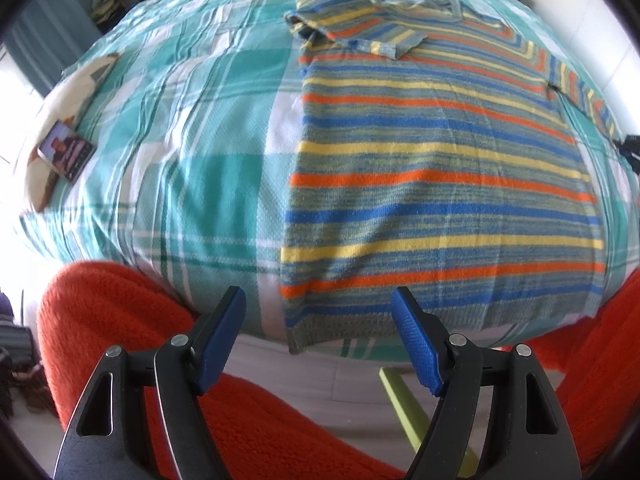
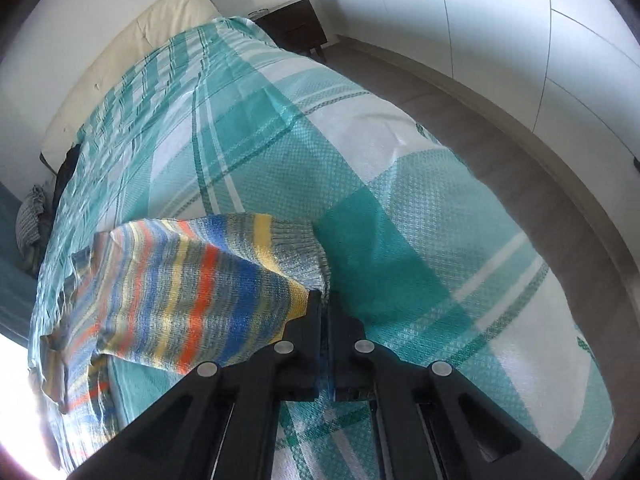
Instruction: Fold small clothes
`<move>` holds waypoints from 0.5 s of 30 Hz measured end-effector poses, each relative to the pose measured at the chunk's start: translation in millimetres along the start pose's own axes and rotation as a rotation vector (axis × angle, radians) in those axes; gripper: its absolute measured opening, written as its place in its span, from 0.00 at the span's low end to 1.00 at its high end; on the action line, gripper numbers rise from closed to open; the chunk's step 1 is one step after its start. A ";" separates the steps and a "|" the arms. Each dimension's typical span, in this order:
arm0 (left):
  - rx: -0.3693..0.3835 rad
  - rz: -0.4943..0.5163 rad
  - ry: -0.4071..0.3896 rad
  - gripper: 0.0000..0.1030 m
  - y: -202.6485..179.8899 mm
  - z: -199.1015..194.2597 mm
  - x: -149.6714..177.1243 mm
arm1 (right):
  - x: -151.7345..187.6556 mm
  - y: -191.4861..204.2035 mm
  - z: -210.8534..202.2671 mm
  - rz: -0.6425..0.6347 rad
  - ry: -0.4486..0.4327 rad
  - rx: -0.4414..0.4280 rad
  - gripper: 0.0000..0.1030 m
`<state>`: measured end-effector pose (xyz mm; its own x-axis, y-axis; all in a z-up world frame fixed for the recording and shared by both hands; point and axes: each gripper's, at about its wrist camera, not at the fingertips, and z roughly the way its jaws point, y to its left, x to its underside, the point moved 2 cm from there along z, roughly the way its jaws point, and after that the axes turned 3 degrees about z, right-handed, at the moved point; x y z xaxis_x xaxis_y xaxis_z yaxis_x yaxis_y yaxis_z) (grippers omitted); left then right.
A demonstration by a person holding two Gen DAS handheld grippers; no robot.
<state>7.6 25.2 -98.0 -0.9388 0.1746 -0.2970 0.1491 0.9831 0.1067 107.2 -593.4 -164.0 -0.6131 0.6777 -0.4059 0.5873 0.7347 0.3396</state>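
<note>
Left wrist view: the left gripper hung released, jaws wide, with the striped sweater flat on the plaid bedspread just ahead.

Right wrist view: the right gripper was clenched on the sweater's sleeve cuff, lifting it leftward.

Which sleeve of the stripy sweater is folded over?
The left sleeve, by the sweater's neck; it lies across the chest. The right sleeve stretches straight out.

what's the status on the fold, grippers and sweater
Left gripper open, empty. Right gripper shut on striped knit sweater cuff, lifted. Nothing in the way.
</note>
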 end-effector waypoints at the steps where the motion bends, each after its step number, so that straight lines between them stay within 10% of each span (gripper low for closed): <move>1: -0.006 0.006 0.005 0.75 0.2 -3.4 -3.3 | 0.2 -3.2 -2.0 0.010 -0.007 -0.023 0.07; 6: 0.000 0.063 -0.135 0.76 3.5 -26.6 -46.7 | 4.0 -28.0 -31.9 0.113 -0.077 -0.141 0.70; 9: 0.056 0.129 -0.248 0.82 -8.7 -29.6 -93.1 | 15.7 -26.1 -61.0 0.064 -0.128 -0.058 0.74; 15: 0.082 0.434 -0.288 0.82 -72.0 39.3 -188.9 | 78.1 10.2 -94.1 -0.076 -0.089 -0.158 0.74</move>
<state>186.4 -76.4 -87.0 -0.6637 0.5632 -0.4922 0.5397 0.8162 0.2062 15.5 -530.1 -112.4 -0.5991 0.6202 -0.5064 0.4467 0.7838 0.4315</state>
